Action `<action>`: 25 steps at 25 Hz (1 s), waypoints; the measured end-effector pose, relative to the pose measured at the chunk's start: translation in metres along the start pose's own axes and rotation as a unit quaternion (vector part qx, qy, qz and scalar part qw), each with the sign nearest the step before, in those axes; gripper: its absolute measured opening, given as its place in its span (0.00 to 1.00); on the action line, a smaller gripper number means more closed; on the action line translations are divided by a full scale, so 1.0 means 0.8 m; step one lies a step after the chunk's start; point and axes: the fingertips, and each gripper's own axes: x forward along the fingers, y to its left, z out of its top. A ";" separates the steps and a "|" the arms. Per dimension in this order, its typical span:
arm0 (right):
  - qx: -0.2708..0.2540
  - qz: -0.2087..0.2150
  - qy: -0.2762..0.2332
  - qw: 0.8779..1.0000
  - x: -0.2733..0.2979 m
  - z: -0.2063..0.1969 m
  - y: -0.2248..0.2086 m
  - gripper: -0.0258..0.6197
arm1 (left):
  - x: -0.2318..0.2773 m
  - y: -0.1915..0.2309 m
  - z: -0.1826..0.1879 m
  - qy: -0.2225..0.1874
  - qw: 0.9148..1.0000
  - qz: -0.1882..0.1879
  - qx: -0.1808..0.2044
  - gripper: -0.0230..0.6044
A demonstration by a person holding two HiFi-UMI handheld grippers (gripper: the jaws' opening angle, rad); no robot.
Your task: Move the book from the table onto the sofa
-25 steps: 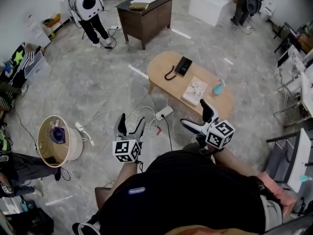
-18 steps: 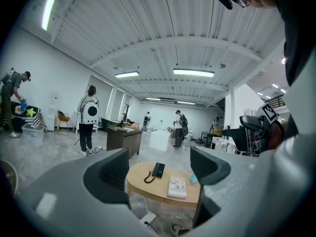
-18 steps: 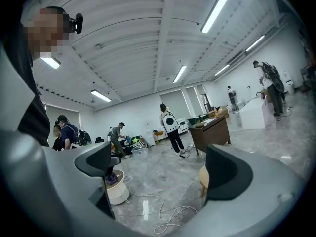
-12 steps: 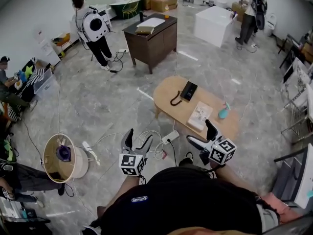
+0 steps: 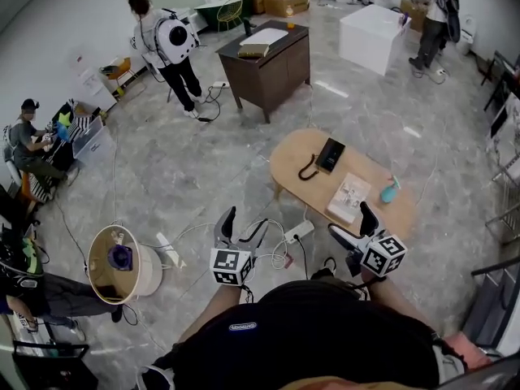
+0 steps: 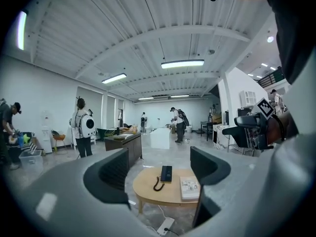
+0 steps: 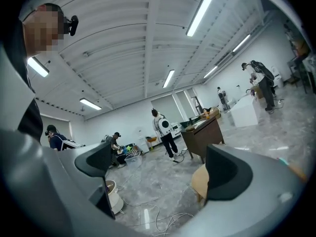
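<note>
- The left gripper sits at lower centre of the head view, above the person's dark top, pointing up the frame over the floor.
- In the left gripper view its jaws stand wide apart with nothing between them; the far-off table shows through the gap.
- The right gripper sits at lower right of centre, its tips near the table's closest edge but apart from it.
- In the right gripper view its jaws also stand wide apart and grip nothing; only floor, cables and a bit of the table edge show between them.
- The book lies flat on the table, toward its right half, just above the right gripper in the head view and untouched by either gripper.
- A black phone with a curled cord lies on the table up and left of the book.
- A teal bottle lies just to the right of the book.
- A white power strip and loose cables lie on the floor between the two grippers.
- A round basket stands on the floor at lower left.
- A dark desk stands at upper centre, a white block to its right.
- A person with a white backpack stands at upper left, well away from the table.
</note>
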 end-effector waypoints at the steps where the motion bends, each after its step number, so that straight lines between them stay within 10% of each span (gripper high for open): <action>1: 0.004 -0.006 -0.001 1.000 -0.002 -0.001 -0.009 0.97 | 0.007 -0.001 -0.002 0.002 1.000 -0.003 0.001 0.66; 25: 0.018 -0.046 0.035 0.998 0.045 0.051 -0.223 0.96 | 0.248 -0.043 -0.006 0.051 0.998 -0.030 -0.014 0.66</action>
